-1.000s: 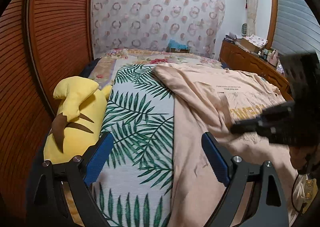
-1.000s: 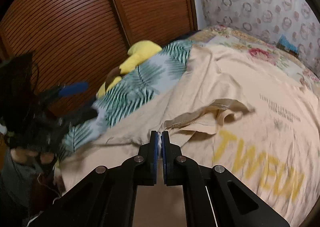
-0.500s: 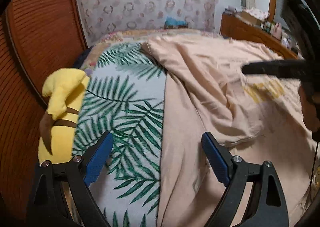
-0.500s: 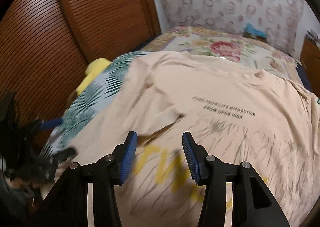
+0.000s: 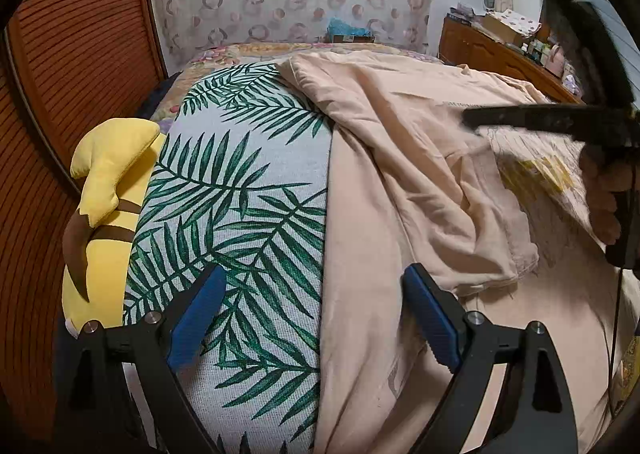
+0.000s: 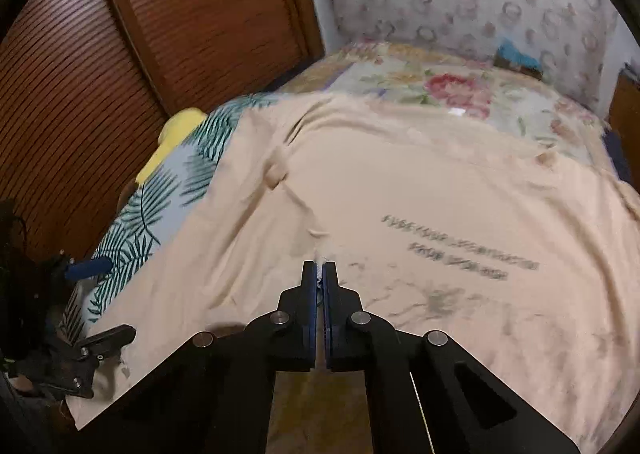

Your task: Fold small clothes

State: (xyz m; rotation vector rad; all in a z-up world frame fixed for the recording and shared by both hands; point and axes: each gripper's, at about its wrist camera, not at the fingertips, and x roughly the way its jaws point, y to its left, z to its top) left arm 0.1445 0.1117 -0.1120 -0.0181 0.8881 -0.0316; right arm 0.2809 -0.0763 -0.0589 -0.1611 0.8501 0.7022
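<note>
My right gripper (image 6: 319, 274) has its jaws pinched together on a small fold of the peach T-shirt (image 6: 400, 190). My left gripper (image 5: 316, 318) hangs with jaws wide and empty over the shirt's edge. The shirt lies spread across the bed (image 5: 240, 190), beside a yellow plush toy (image 5: 108, 190).

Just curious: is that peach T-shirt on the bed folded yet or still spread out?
Mostly spread: the T-shirt lies open, print showing, with only its sleeve flopped inward.
</note>
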